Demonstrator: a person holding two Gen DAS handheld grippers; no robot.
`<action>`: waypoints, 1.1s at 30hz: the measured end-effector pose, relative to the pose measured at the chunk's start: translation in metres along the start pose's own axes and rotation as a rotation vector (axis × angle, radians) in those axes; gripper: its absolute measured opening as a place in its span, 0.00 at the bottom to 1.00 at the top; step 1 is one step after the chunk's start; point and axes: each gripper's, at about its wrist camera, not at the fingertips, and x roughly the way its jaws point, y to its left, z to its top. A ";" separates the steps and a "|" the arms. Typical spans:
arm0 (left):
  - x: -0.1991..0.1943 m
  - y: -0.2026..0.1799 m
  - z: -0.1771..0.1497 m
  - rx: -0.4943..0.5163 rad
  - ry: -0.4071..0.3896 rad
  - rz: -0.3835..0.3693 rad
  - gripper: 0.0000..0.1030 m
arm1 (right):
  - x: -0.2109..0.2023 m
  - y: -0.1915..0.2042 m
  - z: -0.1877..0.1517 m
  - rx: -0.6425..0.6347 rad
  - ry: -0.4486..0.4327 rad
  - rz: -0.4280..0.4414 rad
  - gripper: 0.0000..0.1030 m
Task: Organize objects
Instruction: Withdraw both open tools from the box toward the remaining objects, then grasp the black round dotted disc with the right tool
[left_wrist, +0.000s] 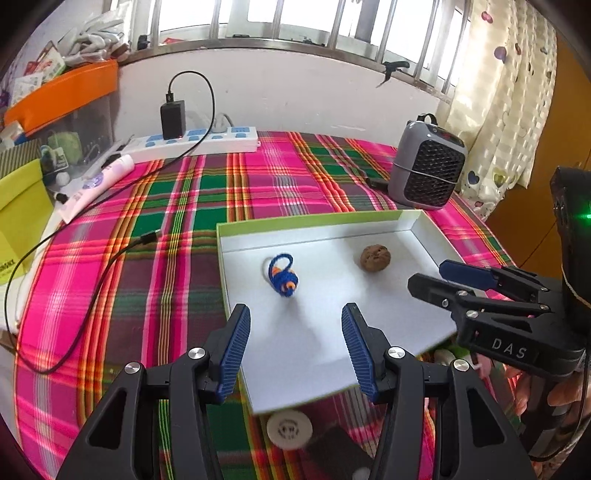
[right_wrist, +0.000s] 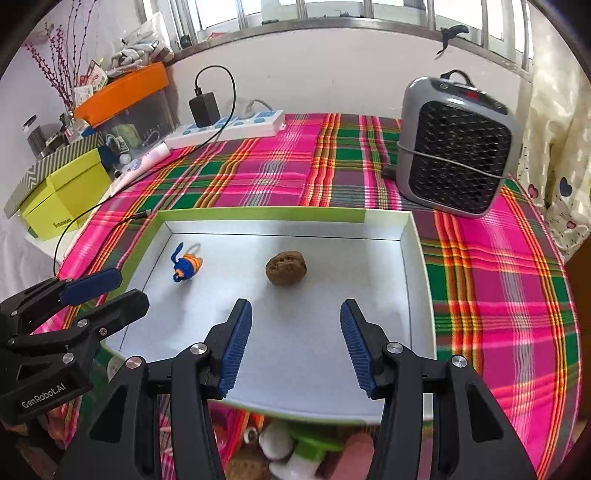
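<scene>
Both the left gripper (left_wrist: 295, 332) and right gripper (right_wrist: 295, 332) hover released and empty over the tray (left_wrist: 424, 223), walnut (right_wrist: 286, 268) at 12 o'clock, yarn toy (left_wrist: 282, 275) placed; next likely fetching blurred items at 6 o'clock.

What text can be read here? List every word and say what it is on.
"DAS": on the right gripper, on its body.
"GenRobot.AI": on the left gripper, on its body.
Print on the yellow-green box: too small to read.
Labels on the cream tube: blurred.
</scene>
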 end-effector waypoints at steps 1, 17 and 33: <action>-0.002 0.000 -0.002 -0.002 0.001 0.001 0.49 | -0.003 0.000 -0.002 0.002 -0.007 0.002 0.50; -0.039 -0.002 -0.051 -0.062 -0.013 -0.017 0.49 | -0.053 0.000 -0.044 -0.010 -0.086 -0.024 0.50; -0.044 -0.011 -0.094 -0.124 0.041 -0.125 0.49 | -0.083 -0.028 -0.096 0.008 -0.127 -0.098 0.50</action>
